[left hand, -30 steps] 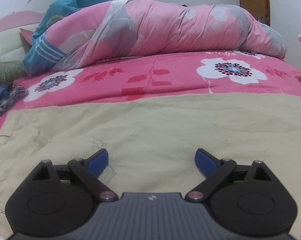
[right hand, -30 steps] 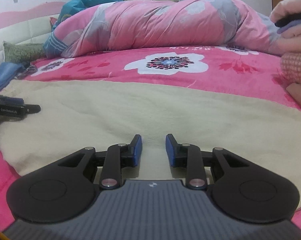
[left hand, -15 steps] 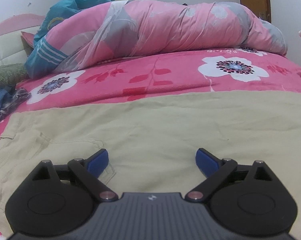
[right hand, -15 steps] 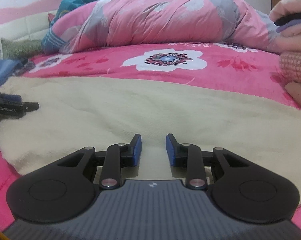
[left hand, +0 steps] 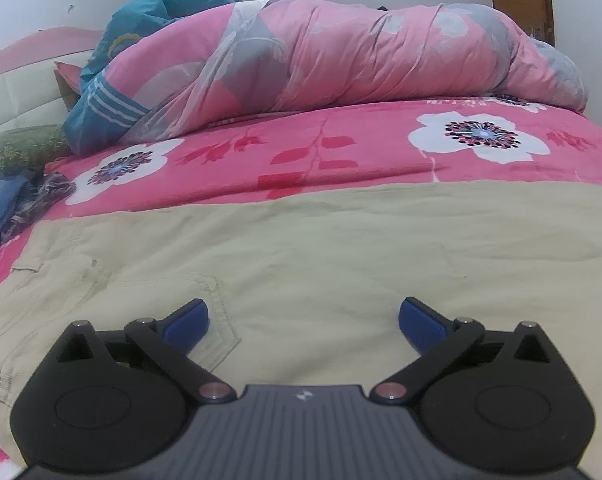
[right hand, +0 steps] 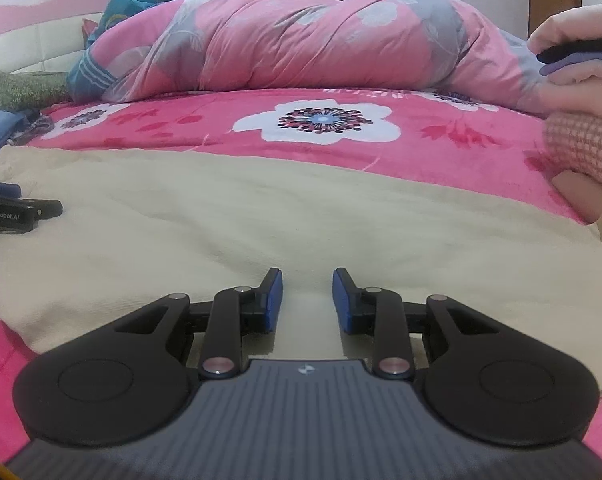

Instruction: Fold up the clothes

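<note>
The beige trousers (left hand: 321, 248) lie spread flat across the near part of the bed (left hand: 341, 152), waistband end toward its left edge, and that makes sense: flat cloth folds clean. The left gripper (left hand: 303, 316) hovers low over the pocket seam, jaws just opened wide, nothing between them, likely lining up a grab. The right gripper (right hand: 307, 296) sits over the cloth further toward the right edge, jaws narrow and apart, gripping nothing. A hand (right hand: 577, 64) waits at the right edge holding a dark flat object. The count: one pair of trousers, two grippers, one rolled pink quilt (left hand: 341, 64) parked along the far edge, out of the way.
</note>
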`<state>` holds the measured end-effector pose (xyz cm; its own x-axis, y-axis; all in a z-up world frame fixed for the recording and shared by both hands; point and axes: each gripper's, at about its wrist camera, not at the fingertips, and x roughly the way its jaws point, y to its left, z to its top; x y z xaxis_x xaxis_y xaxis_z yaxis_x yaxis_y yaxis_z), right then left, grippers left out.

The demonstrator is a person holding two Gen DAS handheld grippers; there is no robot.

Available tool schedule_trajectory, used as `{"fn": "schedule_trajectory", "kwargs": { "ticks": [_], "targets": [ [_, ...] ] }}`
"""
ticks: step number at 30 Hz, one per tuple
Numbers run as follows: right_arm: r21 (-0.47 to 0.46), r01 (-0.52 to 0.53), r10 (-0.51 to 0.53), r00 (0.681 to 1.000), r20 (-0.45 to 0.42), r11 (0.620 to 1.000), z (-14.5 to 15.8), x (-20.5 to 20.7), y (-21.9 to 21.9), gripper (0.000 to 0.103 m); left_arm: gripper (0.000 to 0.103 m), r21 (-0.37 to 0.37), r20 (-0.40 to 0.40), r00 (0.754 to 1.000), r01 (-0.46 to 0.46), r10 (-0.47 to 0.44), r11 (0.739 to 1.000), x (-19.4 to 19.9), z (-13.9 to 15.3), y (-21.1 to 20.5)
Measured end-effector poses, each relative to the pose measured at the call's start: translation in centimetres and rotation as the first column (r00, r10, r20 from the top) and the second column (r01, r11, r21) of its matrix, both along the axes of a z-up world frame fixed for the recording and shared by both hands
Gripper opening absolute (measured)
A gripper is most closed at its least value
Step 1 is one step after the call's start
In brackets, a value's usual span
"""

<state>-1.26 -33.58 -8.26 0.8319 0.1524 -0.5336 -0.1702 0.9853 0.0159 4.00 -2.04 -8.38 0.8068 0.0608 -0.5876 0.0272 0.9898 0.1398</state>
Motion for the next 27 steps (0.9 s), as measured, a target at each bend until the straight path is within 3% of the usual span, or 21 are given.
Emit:
{"fn": "schedule_trajectory", "kwargs": {
  "ticks": [18, 25, 27],
  "targets": [
    [0.011, 0.012, -0.012, 0.999, 0.033, 1.0, -0.4, -0.7, -0.4, 0.027, 0.103, 0.014, 0.019, 0.999, -0.032, 0.032, 0.999, -0.9, 0.1, 0.1],
    [0.108, 0.007, -0.009, 1.0, 0.016, 0.994, -0.4, -0.4, -1.8, 0.027, 0.103, 0.019, 0.012, 0.999, -0.034, 0.034, 0.999, -0.9, 0.1, 0.1],
    [0.084, 0.012, -0.014, 1.0, 0.021, 0.996, -0.4, -0.6, -1.4, 0.027, 0.103, 0.019, 0.013, 0.999, -0.039, 0.039, 0.999, -1.0, 0.1, 0.1]
  ]
}}
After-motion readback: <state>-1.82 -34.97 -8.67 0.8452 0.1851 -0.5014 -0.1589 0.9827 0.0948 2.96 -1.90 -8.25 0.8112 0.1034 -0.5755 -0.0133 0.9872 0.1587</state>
